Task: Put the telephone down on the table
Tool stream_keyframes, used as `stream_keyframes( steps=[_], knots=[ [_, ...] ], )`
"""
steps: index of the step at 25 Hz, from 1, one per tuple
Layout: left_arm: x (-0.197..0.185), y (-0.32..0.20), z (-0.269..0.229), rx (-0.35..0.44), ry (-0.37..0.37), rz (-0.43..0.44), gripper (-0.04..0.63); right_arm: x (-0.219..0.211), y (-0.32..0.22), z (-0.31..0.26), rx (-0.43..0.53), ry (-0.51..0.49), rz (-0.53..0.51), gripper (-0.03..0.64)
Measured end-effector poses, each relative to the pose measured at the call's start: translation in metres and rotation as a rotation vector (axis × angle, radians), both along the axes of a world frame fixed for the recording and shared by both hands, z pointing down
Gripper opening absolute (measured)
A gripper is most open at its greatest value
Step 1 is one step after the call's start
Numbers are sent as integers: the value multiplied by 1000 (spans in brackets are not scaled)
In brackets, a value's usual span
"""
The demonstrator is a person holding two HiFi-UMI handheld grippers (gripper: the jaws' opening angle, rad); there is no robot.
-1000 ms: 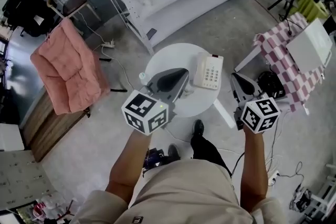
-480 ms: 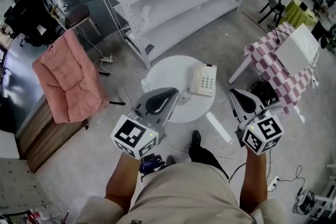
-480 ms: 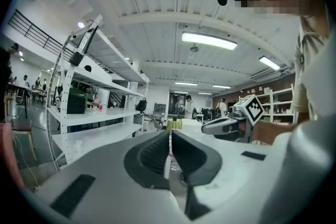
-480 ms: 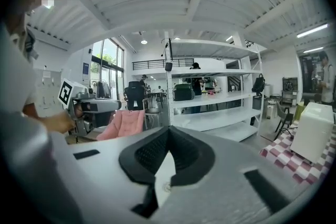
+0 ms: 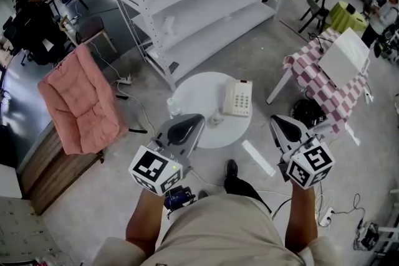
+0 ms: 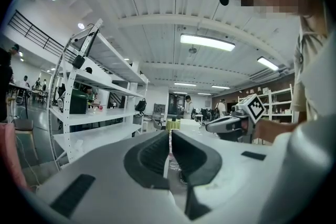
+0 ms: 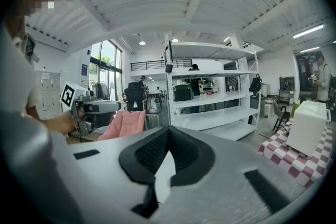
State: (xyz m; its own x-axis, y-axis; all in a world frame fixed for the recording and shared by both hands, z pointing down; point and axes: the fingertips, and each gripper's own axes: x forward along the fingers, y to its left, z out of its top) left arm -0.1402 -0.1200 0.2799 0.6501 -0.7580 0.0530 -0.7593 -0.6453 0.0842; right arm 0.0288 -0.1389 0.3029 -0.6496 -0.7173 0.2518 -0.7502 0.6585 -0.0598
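Lying on the surface (image 5: 193, 90) at twelve o'clock, the telephone (image 5: 238, 98) looks placed. My left claw (image 5: 190, 124) and right claw (image 5: 282, 126), closed and empty, should keep clear.

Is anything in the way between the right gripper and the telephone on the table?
Nothing visible. The telephone lies on the table; the right gripper, shut and empty, hangs beside the table with only open space between them.

I see a grey concrete floor (image 5: 100, 196); a white shelving unit (image 5: 206, 3) stands ahead; a pink cushion (image 5: 81, 103) lies left, a checked cloth (image 5: 312, 71) right; strip lights (image 6: 207, 42) glow on the white ribbed ceiling.
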Motion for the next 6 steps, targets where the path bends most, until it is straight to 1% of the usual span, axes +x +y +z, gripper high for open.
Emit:
stream_keyframes(
  steps=[6],
  knots=[
    [-4,12,-3,-8,-1,-7,17,-1,12,2,-3,1,1,-9]
  ],
)
